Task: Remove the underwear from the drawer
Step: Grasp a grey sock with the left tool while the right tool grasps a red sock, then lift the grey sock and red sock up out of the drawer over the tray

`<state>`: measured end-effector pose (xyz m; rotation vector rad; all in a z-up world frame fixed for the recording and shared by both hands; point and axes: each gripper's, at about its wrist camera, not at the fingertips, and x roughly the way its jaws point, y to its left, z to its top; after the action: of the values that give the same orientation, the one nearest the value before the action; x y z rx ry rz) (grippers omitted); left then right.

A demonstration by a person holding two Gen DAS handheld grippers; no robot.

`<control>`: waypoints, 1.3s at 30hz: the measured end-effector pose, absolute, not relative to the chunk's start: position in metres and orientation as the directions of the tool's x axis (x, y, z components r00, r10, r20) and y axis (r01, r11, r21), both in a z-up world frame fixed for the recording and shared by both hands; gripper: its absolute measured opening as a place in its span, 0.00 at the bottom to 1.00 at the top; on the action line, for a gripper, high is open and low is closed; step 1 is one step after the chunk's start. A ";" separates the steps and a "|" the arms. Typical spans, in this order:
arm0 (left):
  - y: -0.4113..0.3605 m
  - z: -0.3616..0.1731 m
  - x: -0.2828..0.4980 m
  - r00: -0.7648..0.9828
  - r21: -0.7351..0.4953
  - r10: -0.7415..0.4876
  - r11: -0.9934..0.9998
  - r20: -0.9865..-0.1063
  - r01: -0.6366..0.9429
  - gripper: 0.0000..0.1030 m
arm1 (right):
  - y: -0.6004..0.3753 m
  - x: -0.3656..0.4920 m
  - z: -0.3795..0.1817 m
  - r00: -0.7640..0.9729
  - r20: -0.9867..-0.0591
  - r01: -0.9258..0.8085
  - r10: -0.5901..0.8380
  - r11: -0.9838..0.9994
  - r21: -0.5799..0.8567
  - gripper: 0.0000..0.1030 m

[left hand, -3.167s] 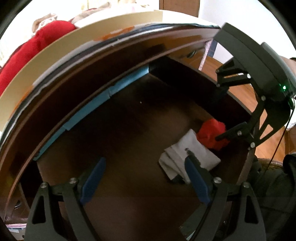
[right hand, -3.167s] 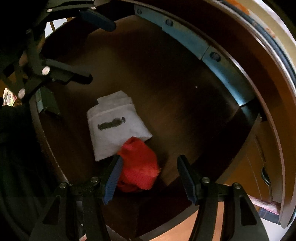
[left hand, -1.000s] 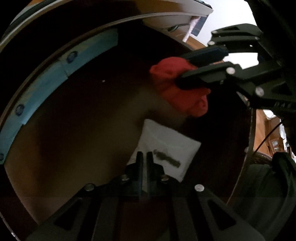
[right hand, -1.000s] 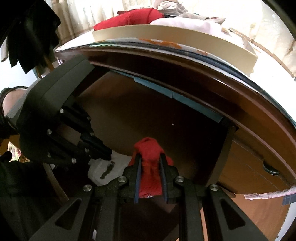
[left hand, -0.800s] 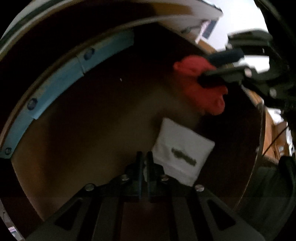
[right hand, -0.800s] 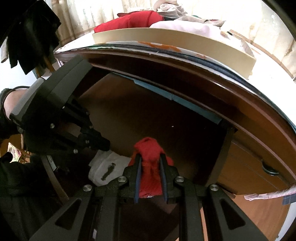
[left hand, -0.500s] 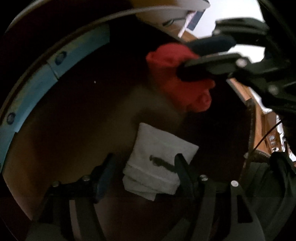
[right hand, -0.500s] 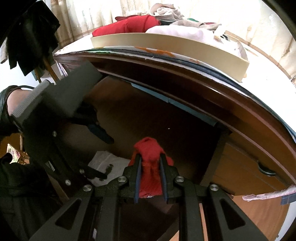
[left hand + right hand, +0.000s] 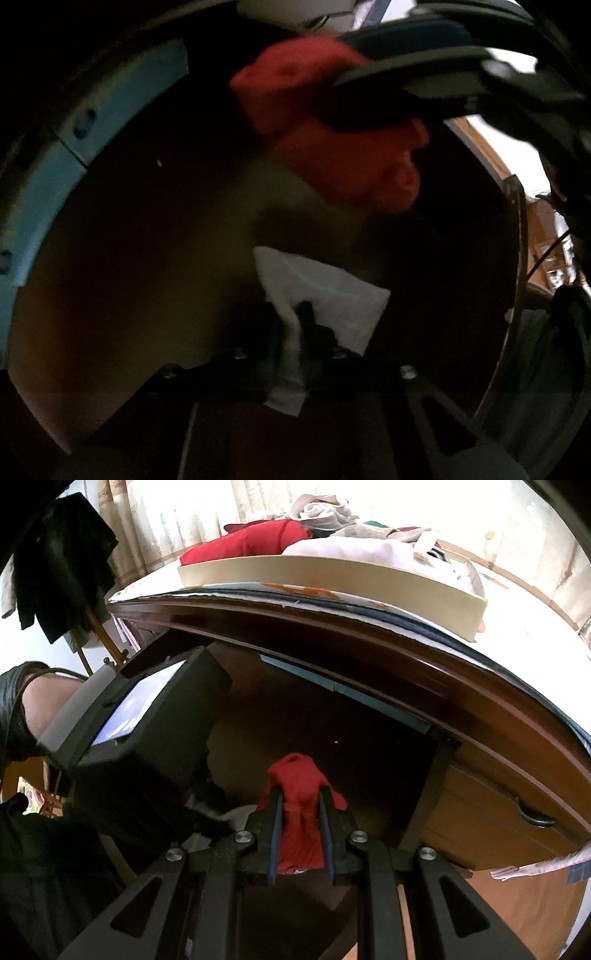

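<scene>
1. Two pieces of underwear show: one red piece [image 9: 297,812] and one white piece [image 9: 325,306]. Two grippers are at work, one in each hand.
2. The right gripper [image 9: 300,827] is pinched on the red piece and holds it above the drawer [image 9: 332,716], clear of the drawer floor. In the right wrist view the bundle runs lengthwise between the fingers, its rounded end poking forward past the tips.
3. The white piece lies folded flat on the drawer floor [image 9: 147,240], near the front right part. Its long axis runs roughly from upper left to lower right in the left wrist view.
4. The left gripper [image 9: 293,325] is pressed together on a pinch of the white piece at its near edge; white cloth bunches between the fingers.
5. Half a second ago the left jaws stood spread on either side of the white piece; they have just been closing, with the cloth now between them.
6. The right gripper keeps the same hold on the red piece as a second ago.
7. One tan tray [image 9: 332,572] with clothes sits on the top above the drawer.
</scene>
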<state>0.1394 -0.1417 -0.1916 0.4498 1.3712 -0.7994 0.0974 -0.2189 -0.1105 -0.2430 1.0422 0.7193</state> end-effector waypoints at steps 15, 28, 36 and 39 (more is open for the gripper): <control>-0.101 -0.131 0.135 0.393 -0.031 -0.296 0.831 -0.871 0.556 0.04 | -0.228 0.097 -0.104 0.383 -0.776 -0.596 0.501 0.776 0.207 0.19; -0.083 -0.120 0.114 0.583 0.073 -0.235 0.888 -0.777 0.455 0.04 | -0.231 0.095 -0.089 0.447 -0.709 -0.580 0.546 0.780 0.235 0.20; -0.066 -0.097 0.112 0.662 0.093 -0.211 0.915 -0.719 0.393 0.04 | -0.231 0.095 -0.074 0.484 -0.663 -0.586 0.572 0.774 0.240 0.20; -0.061 -0.090 0.113 0.683 0.102 -0.199 0.922 -0.703 0.373 0.04 | -0.231 0.096 -0.068 0.496 -0.647 -0.588 0.579 0.772 0.240 0.20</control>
<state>0.1127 -0.0605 -0.0905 0.2460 0.7551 -0.3242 0.0960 -0.2313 -0.0684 -0.0135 0.7786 0.7070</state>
